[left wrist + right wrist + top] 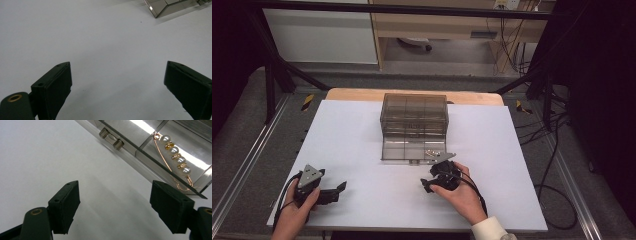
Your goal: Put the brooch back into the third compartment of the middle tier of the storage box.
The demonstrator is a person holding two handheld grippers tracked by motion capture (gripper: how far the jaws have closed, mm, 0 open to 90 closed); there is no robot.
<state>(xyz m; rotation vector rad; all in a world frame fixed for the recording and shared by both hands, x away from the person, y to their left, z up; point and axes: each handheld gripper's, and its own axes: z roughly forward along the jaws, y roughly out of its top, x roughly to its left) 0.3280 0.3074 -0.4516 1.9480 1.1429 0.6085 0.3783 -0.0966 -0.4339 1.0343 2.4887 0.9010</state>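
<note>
Pearl pin (175, 153) lies in the front compartment of the clear box (414, 125), at the box's 5 o'clock corner; the box stands at the counter's (362, 130) centre, toward 12 o'clock. In the high view the pin (432, 152) sits just beyond the right hand-held gripper (428, 186), at its 12 o'clock. That gripper's jaws stand fairly wide apart with nothing between them, above bare counter just outside the box's front wall, and a small clear latch (111, 138) on that wall shows at 11 o'clock in the right gripper view. The left hand-held gripper (343, 186) rests at the counter's 7 o'clock, jaws wide and empty, well apart from the box.
</note>
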